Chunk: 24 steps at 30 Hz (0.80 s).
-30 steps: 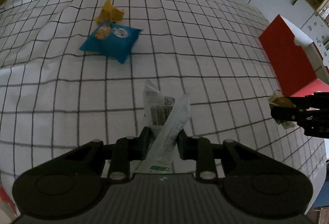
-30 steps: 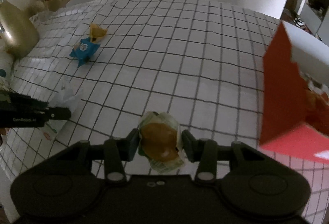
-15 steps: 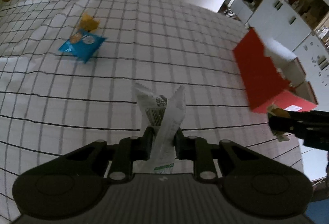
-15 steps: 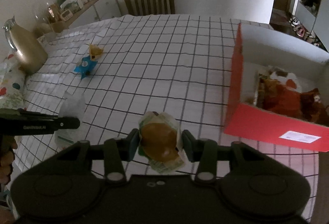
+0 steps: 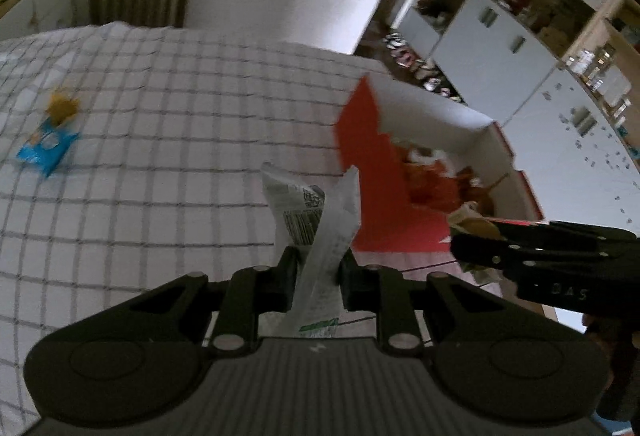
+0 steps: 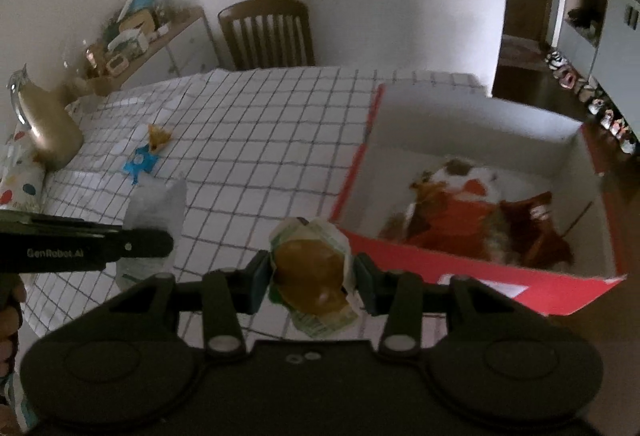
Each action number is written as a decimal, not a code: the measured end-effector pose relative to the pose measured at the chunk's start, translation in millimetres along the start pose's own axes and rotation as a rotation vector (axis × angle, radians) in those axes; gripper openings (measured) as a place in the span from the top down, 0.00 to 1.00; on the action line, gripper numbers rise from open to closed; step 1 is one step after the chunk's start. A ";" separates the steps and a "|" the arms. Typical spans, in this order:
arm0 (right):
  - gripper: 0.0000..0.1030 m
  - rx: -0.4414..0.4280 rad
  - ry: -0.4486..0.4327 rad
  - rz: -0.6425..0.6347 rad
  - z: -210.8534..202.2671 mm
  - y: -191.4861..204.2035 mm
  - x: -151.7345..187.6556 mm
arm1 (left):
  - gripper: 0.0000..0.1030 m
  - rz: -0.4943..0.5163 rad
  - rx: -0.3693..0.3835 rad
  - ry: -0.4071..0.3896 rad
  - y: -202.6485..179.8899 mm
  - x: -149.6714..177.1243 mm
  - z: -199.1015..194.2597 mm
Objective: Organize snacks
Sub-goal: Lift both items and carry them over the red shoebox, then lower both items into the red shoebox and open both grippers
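My left gripper point(image 5: 316, 268) is shut on a white snack packet point(image 5: 320, 236) with a barcode and holds it in the air above the checked tablecloth. The packet also shows in the right wrist view point(image 6: 156, 211). My right gripper point(image 6: 310, 276) is shut on a wrapped brown bun point(image 6: 310, 268), held just before the near wall of the red box point(image 6: 460, 272). The box is open, white inside, with several red and brown snack packets point(image 6: 472, 220) in it. The box also shows in the left wrist view point(image 5: 376, 163). A blue packet point(image 5: 46, 147) and a yellow packet point(image 5: 62, 107) lie far left on the table.
A wooden chair point(image 6: 268, 31) stands at the table's far side. A gold jug point(image 6: 44, 127) and a spotted cloth point(image 6: 20, 179) sit at the left edge. A cluttered sideboard point(image 6: 140, 35) is along the left wall. White cabinets point(image 5: 500, 35) stand at the right.
Both grippers have risen and moved right toward the red box, each keeping its snack. The box's inside has come into fuller view.
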State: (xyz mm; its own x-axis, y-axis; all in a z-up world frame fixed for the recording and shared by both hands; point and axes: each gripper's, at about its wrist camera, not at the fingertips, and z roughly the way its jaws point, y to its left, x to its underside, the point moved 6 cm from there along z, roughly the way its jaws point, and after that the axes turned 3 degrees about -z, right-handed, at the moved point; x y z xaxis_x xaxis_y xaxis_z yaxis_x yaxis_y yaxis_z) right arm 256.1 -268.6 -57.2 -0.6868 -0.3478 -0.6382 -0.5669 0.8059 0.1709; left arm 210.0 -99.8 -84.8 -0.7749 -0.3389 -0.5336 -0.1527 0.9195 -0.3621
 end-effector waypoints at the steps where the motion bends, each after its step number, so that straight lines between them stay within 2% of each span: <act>1: 0.57 0.002 -0.009 0.001 -3.9 -7.0 -0.6 | 0.80 0.020 0.003 -0.003 -11.4 -3.0 3.3; 14: 0.57 0.093 -0.078 0.079 -25.7 -101.0 -10.4 | 0.80 0.157 0.053 -0.030 -116.6 -53.4 47.1; 20: 0.57 0.127 -0.063 0.115 -18.1 -133.0 -7.9 | 0.80 0.163 0.034 -0.005 -145.2 -80.9 84.4; 24: 0.57 0.154 -0.042 0.130 -9.2 -151.7 -5.9 | 0.80 0.170 -0.004 0.004 -156.5 -97.5 111.5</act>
State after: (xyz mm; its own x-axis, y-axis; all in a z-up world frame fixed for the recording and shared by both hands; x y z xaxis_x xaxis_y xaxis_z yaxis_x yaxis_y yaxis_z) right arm 342.0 -393.3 -72.5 -0.7281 -0.2187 -0.6496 -0.3963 0.9076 0.1387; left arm 377.9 -232.9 -61.4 -0.7920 -0.1776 -0.5842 -0.0219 0.9644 -0.2635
